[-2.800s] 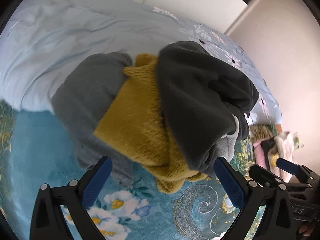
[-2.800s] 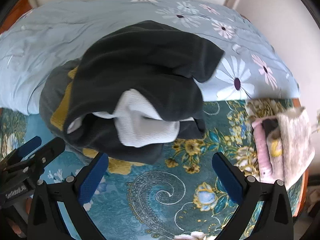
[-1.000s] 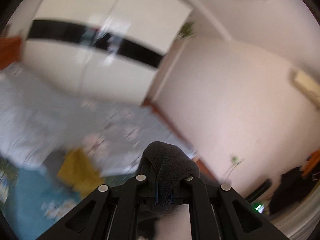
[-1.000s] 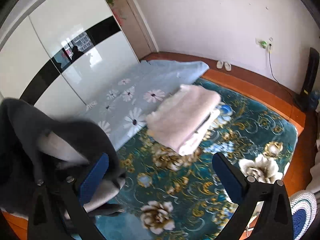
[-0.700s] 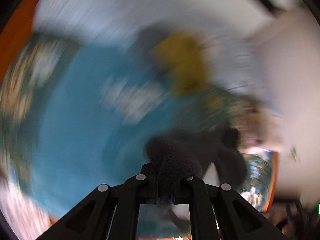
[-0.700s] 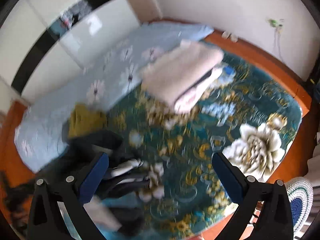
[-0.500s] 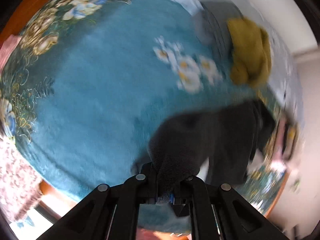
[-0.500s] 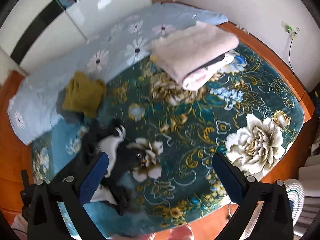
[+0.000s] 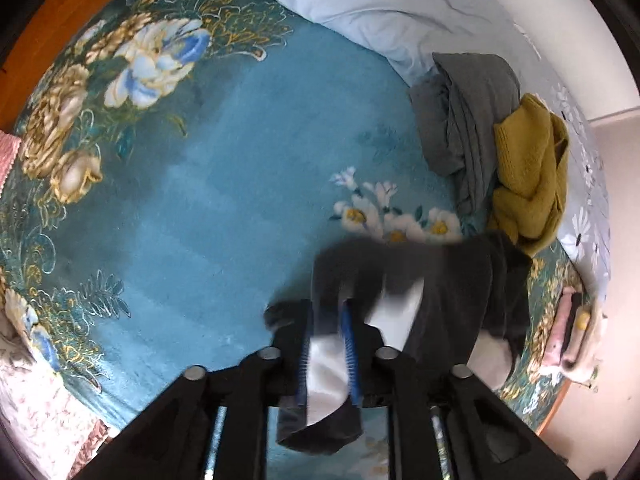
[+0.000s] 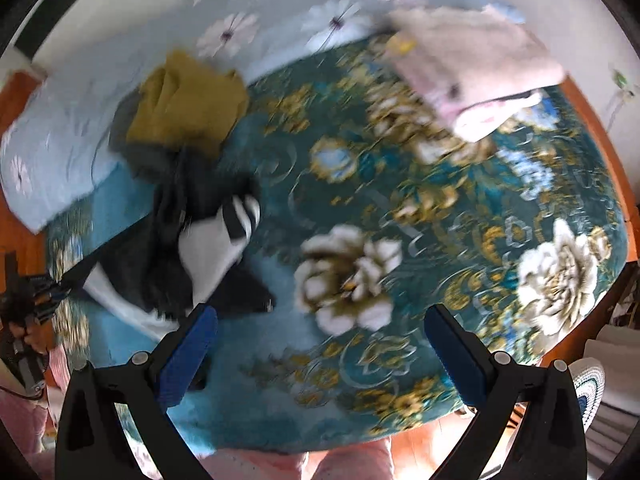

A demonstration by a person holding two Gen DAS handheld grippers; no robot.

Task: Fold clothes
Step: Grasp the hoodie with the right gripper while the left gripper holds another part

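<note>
Left wrist view: your left gripper (image 9: 328, 344) points almost straight down at a bed covered by a plush teal blanket (image 9: 192, 184) with gold and white flowers. Its jaws have just been opening, and they now stand slightly apart with the dark grey garment (image 9: 440, 280) between the blue pads; a white lining or panel of that garment shows in the gap. Whether the pads press on the cloth is hard to tell through the blur, but it looks loose. The garment is soft and fleecy, lying crumpled on the blanket. Beyond it sit a grey garment (image 9: 468, 120) in limp folds and a mustard knitted sweater (image 9: 528, 168), both against a pale blue floral duvet (image 9: 380, 4).

Right wrist view: your right gripper (image 10: 320, 344) hangs above the bed with its jaws wide apart and nothing between them. The dark garment lies in a heap to the left, white parts showing. A folded pink stack (image 10: 476, 68) rests at the far corner.

You seem to be laying the dark garment down for folding. Next, it needs spreading flat, each gripper taking an edge.
</note>
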